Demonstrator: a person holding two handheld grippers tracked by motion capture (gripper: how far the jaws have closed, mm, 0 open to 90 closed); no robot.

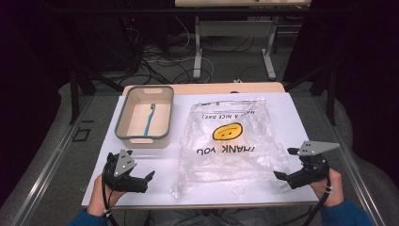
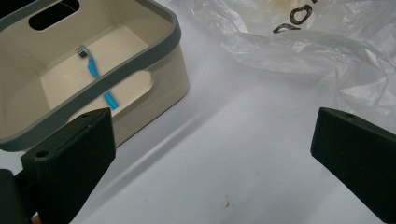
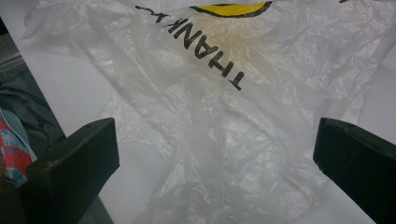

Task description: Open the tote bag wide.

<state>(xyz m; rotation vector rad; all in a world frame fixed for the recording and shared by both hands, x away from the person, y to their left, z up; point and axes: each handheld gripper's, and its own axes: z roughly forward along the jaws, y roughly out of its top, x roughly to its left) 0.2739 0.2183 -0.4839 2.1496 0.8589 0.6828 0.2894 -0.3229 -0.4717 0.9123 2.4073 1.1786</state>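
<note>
One clear plastic bag [image 1: 226, 141] lies flat beside one beige bin [image 1: 144, 116] holding one blue toothbrush [image 1: 149, 119]; both grippers, left [image 1: 143, 180] and right [image 1: 282, 165], hover with jaws apart, empty.

**Table layout seen from above**

A clear plastic bag [image 1: 229, 141] lies flat on the white table [image 1: 291, 122]. Left of it stands a beige bin [image 1: 145, 116] holding a blue toothbrush [image 1: 149, 118]. The left tool [image 1: 145, 180] and right tool [image 1: 281, 164] flank the bag, jaws spread and empty.

White table [image 1: 291, 117], bin [image 1: 123, 115], plastic bag [image 1: 226, 155]
</note>
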